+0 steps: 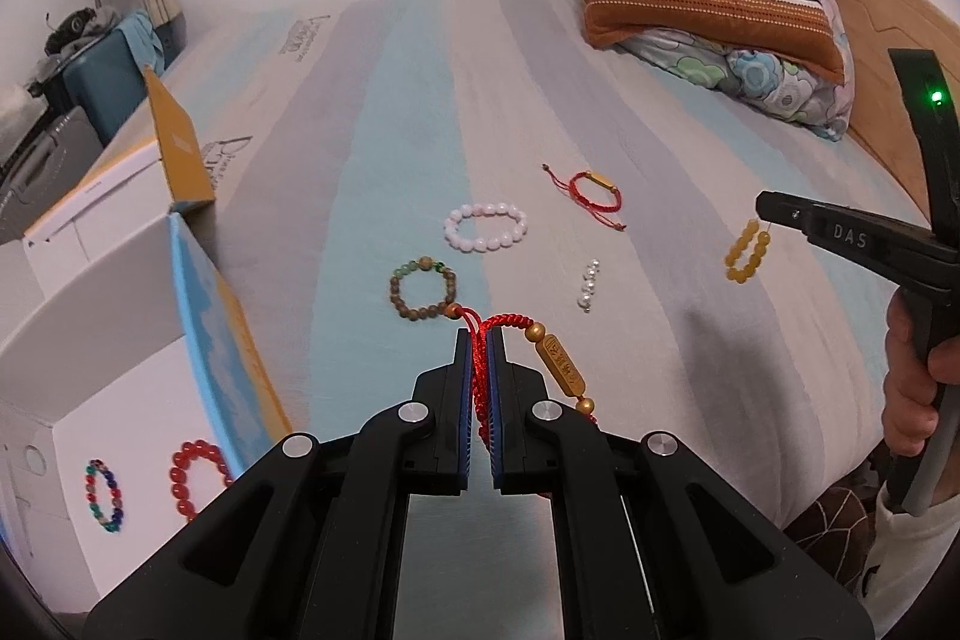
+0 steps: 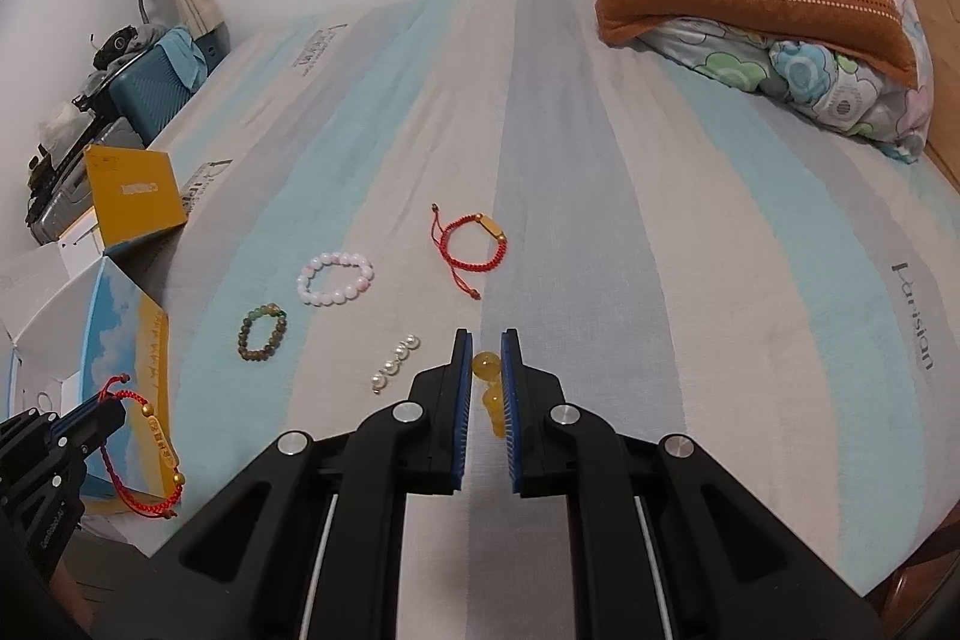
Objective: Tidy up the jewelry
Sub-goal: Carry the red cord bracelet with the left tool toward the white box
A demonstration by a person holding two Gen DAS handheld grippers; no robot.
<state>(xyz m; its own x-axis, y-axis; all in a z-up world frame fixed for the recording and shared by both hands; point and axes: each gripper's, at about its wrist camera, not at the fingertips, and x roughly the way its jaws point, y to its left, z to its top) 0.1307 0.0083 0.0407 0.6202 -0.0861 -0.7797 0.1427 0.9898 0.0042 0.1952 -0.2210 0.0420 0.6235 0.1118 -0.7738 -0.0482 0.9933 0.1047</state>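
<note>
Here, both tools are lifted above the striped bed sheet (image 2: 600, 250). Left gripper (image 1: 479, 340) is clamped on a red braided cord bracelet with a gold tube charm (image 1: 555, 367), dangling at lower centre of its view. Right gripper (image 2: 486, 343) pinches a yellow amber-like bead bracelet (image 2: 485, 365) (hanging free at right edge of the left view). Mid-frame on the sheet: pink bead bracelet (image 2: 335, 278), green-brown bead bracelet (image 2: 263, 332), pearl strand (image 2: 395, 363), second red cord bracelet (image 2: 471, 244). Open white box (image 1: 120, 436), lower left, holds a multicoloured bead bracelet (image 1: 103, 495) and a red bead bracelet (image 1: 195, 472).
</note>
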